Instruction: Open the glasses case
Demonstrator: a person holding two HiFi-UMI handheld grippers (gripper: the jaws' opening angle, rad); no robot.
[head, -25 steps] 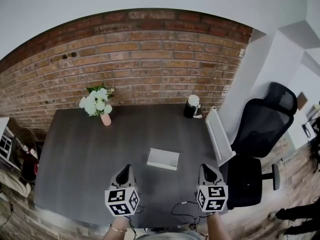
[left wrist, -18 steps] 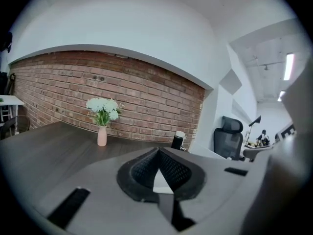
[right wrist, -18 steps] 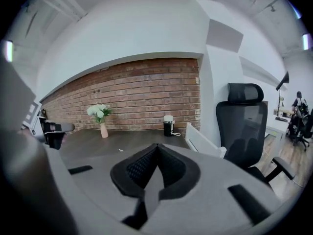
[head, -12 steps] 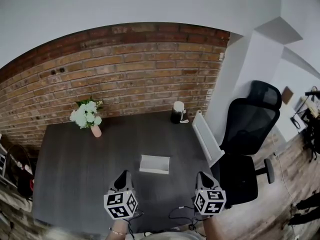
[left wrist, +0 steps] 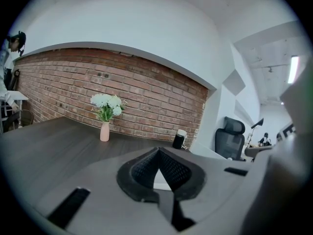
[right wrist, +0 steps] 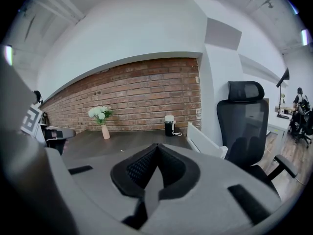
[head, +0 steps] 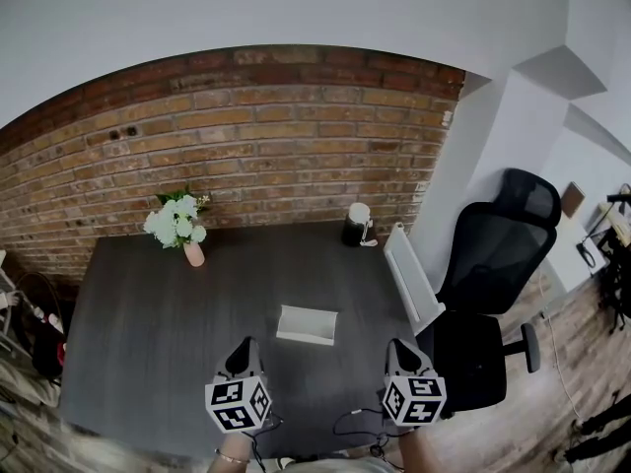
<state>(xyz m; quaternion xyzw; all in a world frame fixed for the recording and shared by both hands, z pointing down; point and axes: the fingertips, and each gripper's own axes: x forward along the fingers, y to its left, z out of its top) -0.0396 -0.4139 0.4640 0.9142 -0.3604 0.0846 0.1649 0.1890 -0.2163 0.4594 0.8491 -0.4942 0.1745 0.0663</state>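
Dark table before a brick wall: a white glasses case lies flat near the middle, slightly toward the near edge, its lid apparently down.

Left gripper sits near-left of the case and right gripper farther off to its near right, each with jaws pressed together on nothing. The likely trouble is the case itself. Loose on a smooth top, it could skid toward the far side or spin if one lip is nudged while the body is not pinned. Its seam and hinge side are too small to make out, so prying at the wrong edge would only tip it. A vase of flowers and a black canister stand well clear at the far edge.
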